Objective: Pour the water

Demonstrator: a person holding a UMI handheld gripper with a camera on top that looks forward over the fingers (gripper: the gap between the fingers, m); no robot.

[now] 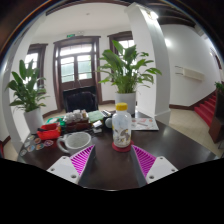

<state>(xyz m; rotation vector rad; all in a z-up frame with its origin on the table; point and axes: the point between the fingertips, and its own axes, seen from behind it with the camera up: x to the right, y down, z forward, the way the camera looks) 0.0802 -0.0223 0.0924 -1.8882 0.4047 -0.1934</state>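
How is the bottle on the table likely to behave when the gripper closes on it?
The bottle stands upright, tall and narrow, just ahead of the open gripper, so a push up high could tip it. It looks like clear plastic, so it may flex and feel slippery. Its fill level is unclear, so weight is uncertain. The mug sits close beside it.

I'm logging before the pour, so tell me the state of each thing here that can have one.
bottle: upright, yellow cap on, standing on the table just ahead of the fingers
cup: upright; whether it holds anything cannot be seen
hand-held gripper: open, holding nothing
door: looks shut
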